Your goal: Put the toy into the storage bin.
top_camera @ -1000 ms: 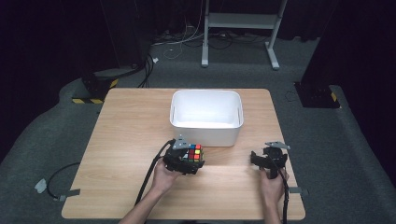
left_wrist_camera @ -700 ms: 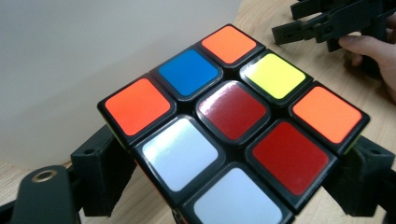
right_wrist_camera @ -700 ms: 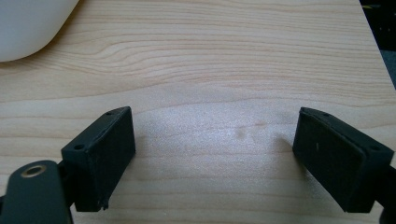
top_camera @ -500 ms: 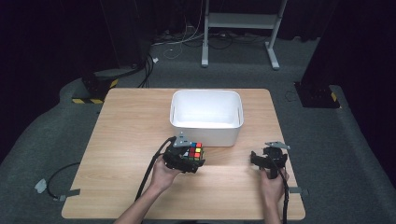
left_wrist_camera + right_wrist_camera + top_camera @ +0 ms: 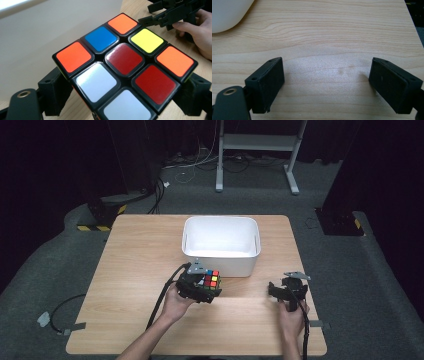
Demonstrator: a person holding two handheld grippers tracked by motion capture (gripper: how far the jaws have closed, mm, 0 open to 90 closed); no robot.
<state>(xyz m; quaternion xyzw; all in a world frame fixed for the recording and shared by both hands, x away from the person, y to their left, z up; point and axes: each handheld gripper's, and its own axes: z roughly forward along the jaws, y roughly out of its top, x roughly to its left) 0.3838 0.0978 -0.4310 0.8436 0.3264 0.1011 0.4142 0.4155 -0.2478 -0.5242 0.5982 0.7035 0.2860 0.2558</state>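
Cube (image 5: 125,67) sits clamped in left tool (image 5: 200,285); right tool (image 5: 327,85) gapes empty nearby.

Both of my forearms are bare, with no sleeves reaching the wrists. The left hand-held gripper (image 5: 200,285) is matte black with blocky jaws, a brass-ringed hole at its base, a grey three-cornered plate on top and a black cable trailing off it. My right hand-held gripper (image 5: 289,289) is the same black build, with its own grey plate, brass-ringed hole and small screw holes in the jaw blocks.
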